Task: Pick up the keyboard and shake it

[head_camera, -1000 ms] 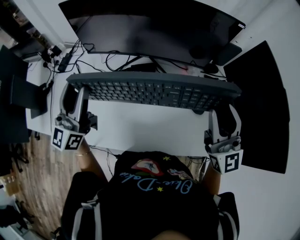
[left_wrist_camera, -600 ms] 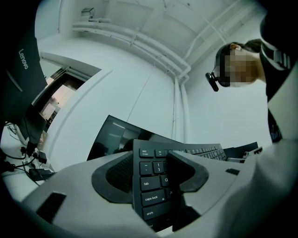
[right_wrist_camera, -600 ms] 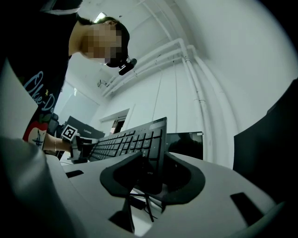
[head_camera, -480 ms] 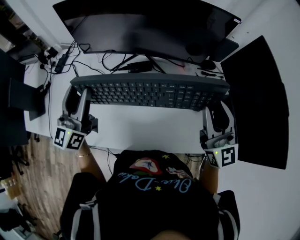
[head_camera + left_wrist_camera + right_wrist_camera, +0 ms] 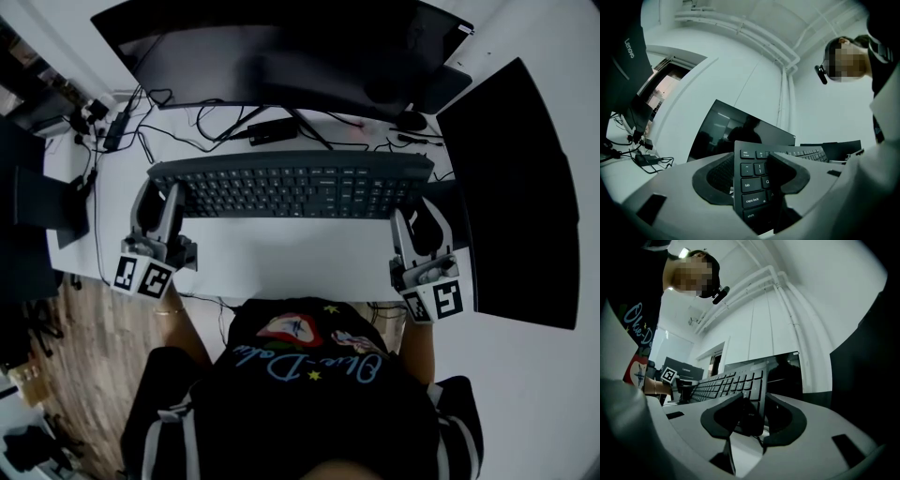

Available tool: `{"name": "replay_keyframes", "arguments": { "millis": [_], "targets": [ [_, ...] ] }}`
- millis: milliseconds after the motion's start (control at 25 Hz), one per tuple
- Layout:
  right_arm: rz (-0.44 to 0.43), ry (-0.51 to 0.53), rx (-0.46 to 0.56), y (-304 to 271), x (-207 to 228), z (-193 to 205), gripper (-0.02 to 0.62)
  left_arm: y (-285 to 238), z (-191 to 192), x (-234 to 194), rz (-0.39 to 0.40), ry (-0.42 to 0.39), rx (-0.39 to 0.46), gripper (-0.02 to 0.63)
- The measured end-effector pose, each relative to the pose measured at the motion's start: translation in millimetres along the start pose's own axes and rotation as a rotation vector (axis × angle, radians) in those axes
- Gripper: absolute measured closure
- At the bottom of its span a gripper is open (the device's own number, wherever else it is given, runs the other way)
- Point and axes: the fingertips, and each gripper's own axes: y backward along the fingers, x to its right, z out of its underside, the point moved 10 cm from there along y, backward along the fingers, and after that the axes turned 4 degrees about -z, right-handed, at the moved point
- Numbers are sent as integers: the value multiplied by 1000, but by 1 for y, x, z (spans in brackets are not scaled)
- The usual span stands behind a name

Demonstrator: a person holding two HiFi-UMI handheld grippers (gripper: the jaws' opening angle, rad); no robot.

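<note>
A long dark keyboard (image 5: 291,185) lies crosswise, low over the white desk (image 5: 281,255), in front of the monitor. My left gripper (image 5: 156,200) is shut on the keyboard's left end, and my right gripper (image 5: 424,220) is shut on its right end. In the left gripper view the keyboard (image 5: 751,183) stands on edge between the two dark pads (image 5: 716,177), at the esc, tab and caps lock keys. In the right gripper view the keyboard (image 5: 733,383) runs away from the jaws, with its end pinched between the pads (image 5: 785,420). Whether it touches the desk I cannot tell.
A wide dark monitor (image 5: 281,52) stands behind the keyboard, with cables (image 5: 183,122) and a small black box (image 5: 272,129) at its foot. A large black mat (image 5: 511,187) covers the desk at the right. A dark device (image 5: 42,202) sits at the left edge. The person's torso fills the front.
The keyboard and both grippers have sunk toward the desk; in the head view the keyboard looks smaller and more level. Both grips have held.
</note>
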Motion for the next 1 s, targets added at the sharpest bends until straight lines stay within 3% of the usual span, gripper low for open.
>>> {"name": "replay_keyframes", "arguments": {
  "millis": [1000],
  "targets": [
    [42,-233,-246,10,1,90,463,2,77,-23,-77,67,-250,397]
  ]
}}
